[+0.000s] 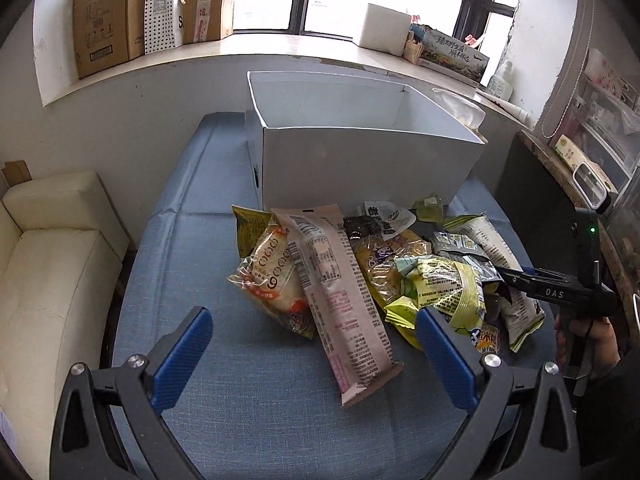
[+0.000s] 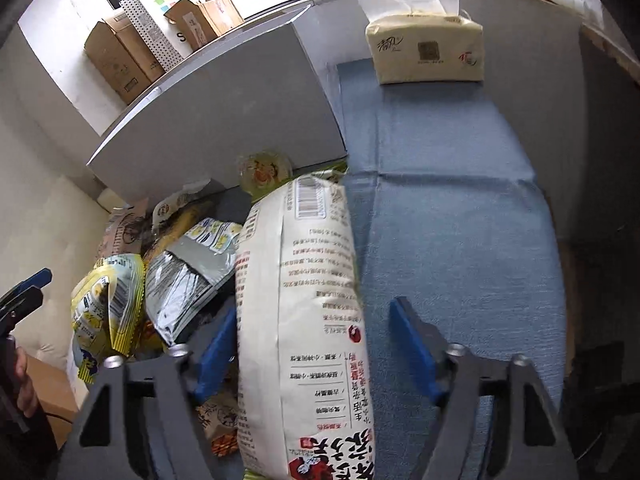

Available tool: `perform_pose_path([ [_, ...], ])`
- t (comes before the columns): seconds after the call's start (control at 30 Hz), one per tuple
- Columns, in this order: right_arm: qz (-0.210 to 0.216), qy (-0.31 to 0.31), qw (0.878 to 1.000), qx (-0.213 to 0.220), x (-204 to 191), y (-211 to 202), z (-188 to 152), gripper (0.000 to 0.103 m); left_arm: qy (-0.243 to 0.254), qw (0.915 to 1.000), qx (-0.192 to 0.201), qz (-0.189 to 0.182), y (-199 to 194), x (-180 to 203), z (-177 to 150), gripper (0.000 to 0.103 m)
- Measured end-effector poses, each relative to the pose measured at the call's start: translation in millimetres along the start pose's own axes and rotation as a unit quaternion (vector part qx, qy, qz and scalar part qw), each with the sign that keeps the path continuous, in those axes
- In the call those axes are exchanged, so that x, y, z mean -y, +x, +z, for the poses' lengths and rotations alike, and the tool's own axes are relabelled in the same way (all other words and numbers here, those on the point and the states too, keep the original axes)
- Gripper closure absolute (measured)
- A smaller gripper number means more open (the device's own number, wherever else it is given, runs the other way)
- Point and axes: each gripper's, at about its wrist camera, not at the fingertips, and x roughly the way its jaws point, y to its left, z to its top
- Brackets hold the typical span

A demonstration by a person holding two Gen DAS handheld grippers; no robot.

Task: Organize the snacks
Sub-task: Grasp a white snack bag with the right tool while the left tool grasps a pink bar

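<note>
A pile of snack packets lies on the blue cloth (image 1: 224, 392) in front of an open white box (image 1: 360, 160). A long pink packet (image 1: 344, 300) and a clear bun bag (image 1: 272, 280) lie at the pile's left. My left gripper (image 1: 314, 344) is open and empty, held above the pink packet's near end. My right gripper (image 2: 312, 344) is open, its fingers standing either side of a long white packet (image 2: 304, 300) without pressing it. In the left wrist view the right gripper (image 1: 516, 276) reaches into the pile's right side.
A tissue pack (image 2: 428, 52) stands on the cloth right of the box. A cream sofa (image 1: 52, 264) is at the left. Cardboard boxes (image 1: 108, 20) sit on the window sill. A cluttered shelf (image 1: 600, 132) is at the right.
</note>
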Motion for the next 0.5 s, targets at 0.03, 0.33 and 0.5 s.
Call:
perform_pose_path([
  [0.03, -0.001, -0.009, 1.0, 0.0, -3.0, -1.4, -2.3, 0.052, -0.002, 1.0, -0.003, -0.002, 1.8, -0.6, -0.6, 0.0],
  [0.33, -0.021, -0.015, 0.999, 0.041, -14.6, -40.5, -13.4, 0.063, -0.014, 0.9997, -0.015, 0.014, 13.2, -6.1, -1.5, 0.0],
  [0.5, 0.006, 0.004, 0.997, 0.081, -18.2, -76.5, -13.1, 0.063, -0.01, 0.9991, -0.02, 0.036, 23.9, -2.8, 1.9, 0.0],
])
